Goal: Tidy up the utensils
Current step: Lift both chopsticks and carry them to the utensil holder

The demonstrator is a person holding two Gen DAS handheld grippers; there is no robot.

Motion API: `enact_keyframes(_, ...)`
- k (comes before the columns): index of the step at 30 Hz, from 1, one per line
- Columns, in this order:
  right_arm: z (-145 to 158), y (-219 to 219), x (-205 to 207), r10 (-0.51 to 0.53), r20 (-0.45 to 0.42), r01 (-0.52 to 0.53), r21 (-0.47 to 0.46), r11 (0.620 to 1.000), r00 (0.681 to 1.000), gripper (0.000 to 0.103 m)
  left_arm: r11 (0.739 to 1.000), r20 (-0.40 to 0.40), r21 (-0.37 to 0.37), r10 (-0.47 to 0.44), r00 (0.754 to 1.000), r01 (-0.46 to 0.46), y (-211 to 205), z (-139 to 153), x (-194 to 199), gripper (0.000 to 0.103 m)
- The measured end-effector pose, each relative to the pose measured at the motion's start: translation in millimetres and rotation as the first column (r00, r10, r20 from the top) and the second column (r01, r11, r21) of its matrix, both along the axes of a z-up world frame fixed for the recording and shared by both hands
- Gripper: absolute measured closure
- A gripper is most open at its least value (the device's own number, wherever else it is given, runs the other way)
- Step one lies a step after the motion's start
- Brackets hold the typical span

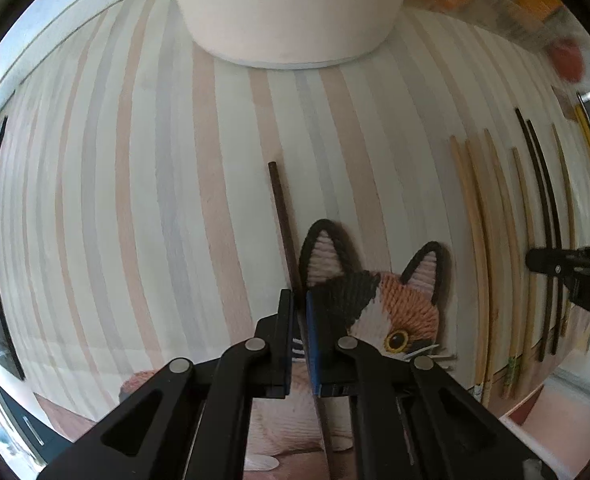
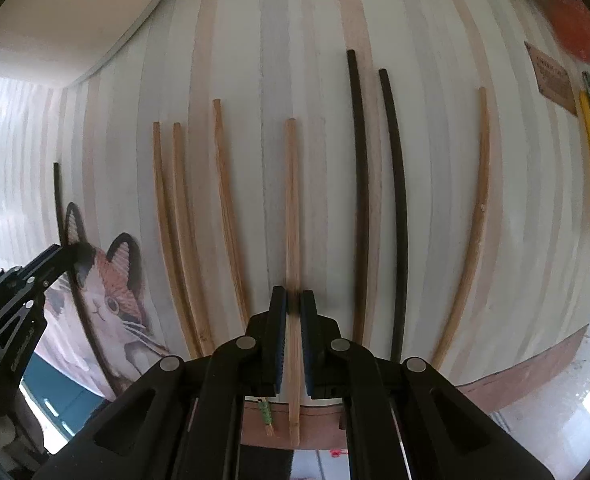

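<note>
While the left gripper [image 1: 299,300] pinches a dark chopstick [image 1: 281,216] beside the cat patch [image 1: 379,304], the right gripper [image 2: 294,300] clamps a wooden chopstick [image 2: 292,200] lying among others on the striped mat [image 2: 315,80].

A dark brown chopstick [image 1: 281,216] lies flat, running from twelve to six o'clock, its lower part clamped by the left hand-held gripper [image 1: 299,300]. At three o'clock of it lie pale wooden chopsticks [image 2: 227,200] and two black ones [image 2: 393,200], roughly parallel; the right hand-held gripper [image 2: 294,300] pinches one light wooden chopstick [image 2: 292,208].
</note>
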State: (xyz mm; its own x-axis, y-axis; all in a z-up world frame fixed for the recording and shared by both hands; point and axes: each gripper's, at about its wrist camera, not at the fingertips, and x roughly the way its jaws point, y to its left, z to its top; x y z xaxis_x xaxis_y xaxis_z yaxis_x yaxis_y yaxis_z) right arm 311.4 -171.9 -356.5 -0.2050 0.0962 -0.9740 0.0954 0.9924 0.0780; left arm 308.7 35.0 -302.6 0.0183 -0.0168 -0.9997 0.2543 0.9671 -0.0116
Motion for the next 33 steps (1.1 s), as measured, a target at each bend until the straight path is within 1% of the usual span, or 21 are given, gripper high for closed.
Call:
enact_keyframes(1, -1.0, 4.5, 6.4, -0.001, 0.013, 0.001, -0.002, 1.0, 1.0, 0.096, 1.0, 0.002, -0.01, -0.001, 1.0, 0.001, 1.4, 0.9, 0.8, 0.1)
enact_keyframes(2, 1.3, 6.1, 5.2, -0.002, 0.035, 0.002, 0.002, 1.0, 0.999, 0.096, 1.0, 0.002, -0.021, 0.002, 1.0, -0.002, -7.7, 2.0, 0.6, 0.1)
enact_keyframes(3, 4.6, 7.1, 4.1, -0.01, 0.07, 0.009, 0.016, 1.0, 0.997, 0.096, 1.0, 0.009, -0.028, 0.004, 1.0, -0.004, -9.6, 4.4, -1.7, 0.1)
enact_keyframes(6, 17.0, -1.1, -7.9, -0.086, 0.141, 0.08, 0.047, 0.996, 0.986, 0.096, 0.998, 0.054, -0.057, 0.011, 0.998, -0.008, -5.6, 23.8, -6.5, 0.1)
enact_keyframes(7, 23.1, -10.7, -19.9, -0.119, 0.174, 0.108, 0.07, 0.992, 0.978, 0.096, 0.998, 0.066, -0.068, 0.012, 0.998, -0.008, -3.4, 31.1, -8.9, 0.1)
enact_keyframes(8, 29.8, -11.8, -21.1, -0.13, 0.195, 0.117, 0.078, 0.99, 0.972, 0.096, 0.997, 0.091, -0.077, 0.01, 0.996, -0.003, -0.7, 41.1, -12.4, 0.101)
enact_keyframes(12, 66.9, -7.9, -28.4, -0.135, 0.316, 0.115, 0.08, 0.99, 0.939, 0.096, 0.994, 0.159, -0.106, 0.018, 0.987, -0.001, 5.6, 71.9, -18.4, 0.101)
enact_keyframes(15, 90.6, -2.4, -32.5, -0.135, 0.389, 0.109, 0.088, 0.99, 0.911, 0.096, 0.991, 0.213, -0.13, 0.037, 0.976, -0.009, 13.1, 97.6, -21.0, 0.101)
enact_keyframes(18, 107.6, -7.9, -34.3, -0.154, 0.434, 0.115, 0.115, 0.987, 0.888, 0.096, 0.987, 0.262, -0.159, 0.066, 0.963, -0.024, 23.2, 123.5, -21.7, 0.101)
enact_keyframes(20, 117.4, -10.6, -34.0, -0.166, 0.465, 0.115, 0.135, 0.984, 0.87, 0.096, 0.984, 0.302, -0.174, 0.086, 0.949, -0.034, 29.1, 137.2, -20.2, 0.101)
enact_keyframes(21, 114.2, -7.9, -37.7, -0.166, 0.476, 0.113, 0.139, 0.984, 0.863, 0.096, 0.982, 0.329, -0.184, 0.099, 0.939, -0.039, 37.2, 145.0, -14.0, 0.101)
enact_keyframes(24, 128.1, 1.9, -37.1, -0.157, 0.532, 0.095, 0.143, 0.985, 0.832, 0.096, 0.978, 0.39, -0.2, 0.133, 0.911, -0.057, 45.8, 165.8, -11.3, 0.101)
enact_keyframes(25, 128.1, 3.4, -37.4, -0.153, 0.543, 0.087, 0.145, 0.986, 0.826, 0.096, 0.977, 0.413, -0.204, 0.145, 0.899, -0.064, 49.0, 174.2, -9.5, 0.101)
enact_keyframes(26, 133.8, 5.4, -35.9, -0.149, 0.562, 0.081, 0.144, 0.986, 0.813, 0.096, 0.976, 0.436, -0.208, 0.157, 0.886, -0.07, 51.3, 181.5, -7.6, 0.101)
enact_keyframes(28, 145.7, 8.5, -33.5, -0.141, 0.59, 0.067, 0.146, 0.987, 0.795, 0.096, 0.974, 0.467, -0.214, 0.171, 0.868, -0.077, 54.5, 192.3, -3.1, 0.101)
enact_keyframes(29, 153.5, 8.8, -31.7, -0.14, 0.604, 0.063, 0.147, 0.987, 0.785, 0.096, 0.972, 0.488, -0.22, 0.184, 0.854, -0.083, 57.9, 202.2, -1.4, 0.101)
enact_keyframes(30, 161.6, 9.6, -29.5, -0.144, 0.623, 0.059, 0.155, 0.986, 0.769, 0.096, 0.97, 0.499, -0.226, 0.191, 0.845, -0.086, 60.2, 208.3, -0.6, 0.101)
enact_keyframes(32, 175.6, 11.7, -25.3, -0.145, 0.644, 0.05, 0.163, 0.985, 0.751, 0.096, 0.966, 0.525, -0.241, 0.208, 0.825, -0.091, 65.2, 223.2, 2.1, 0.101)
enact_keyframes(33, 185.1, 13.0, -23.7, -0.145, 0.662, 0.045, 0.166, 0.985, 0.735, 0.096, 0.964, 0.543, -0.249, 0.216, 0.812, -0.09, 64.8, 232.3, 3.4, 0.101)
